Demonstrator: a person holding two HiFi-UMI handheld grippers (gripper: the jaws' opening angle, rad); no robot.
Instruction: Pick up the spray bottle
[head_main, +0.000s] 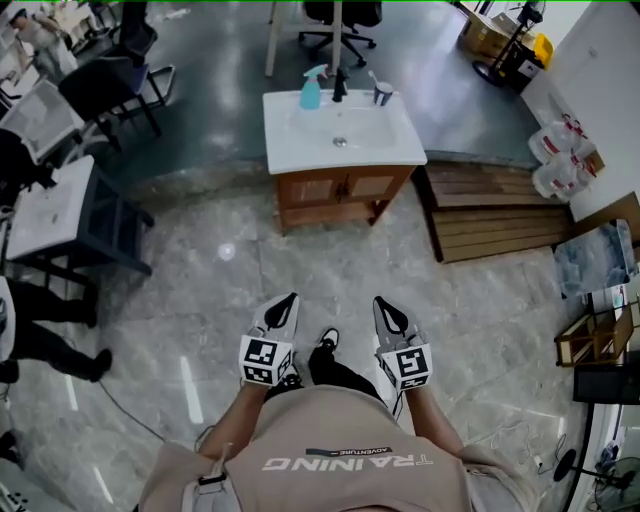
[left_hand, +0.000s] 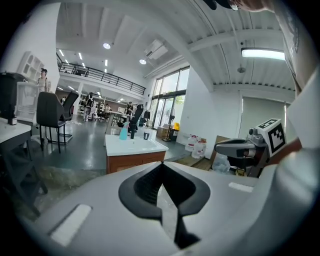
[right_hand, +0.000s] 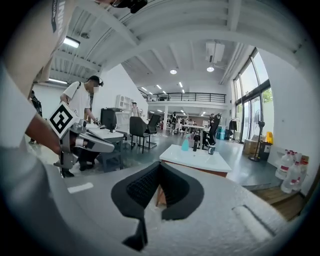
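Floor (head_main: 330, 255) open ahead of me to worktop (head_main: 300, 155); faucet (head_main: 340, 86) just beside spray bottle (head_main: 311, 92); pallets (head_main: 500, 215) my right, desk (head_main: 45, 215) left.

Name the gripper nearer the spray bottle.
Left, narrowly. Both are far short of the spray bottle; the left gripper almost faces it, the right gripper sits further right.

Sink vanity (head_main: 340, 150) at 12 o'clock, well ahead of left gripper (head_main: 288, 300) and right gripper (head_main: 381, 303). On its top: spray bottle (head_main: 311, 90) at 11, faucet (head_main: 340, 85) at 12, cup (head_main: 383, 94) at 1. Wooden pallet (head_main: 500, 215) at vanity's 3 o'clock, desk (head_main: 48, 212) at 9.
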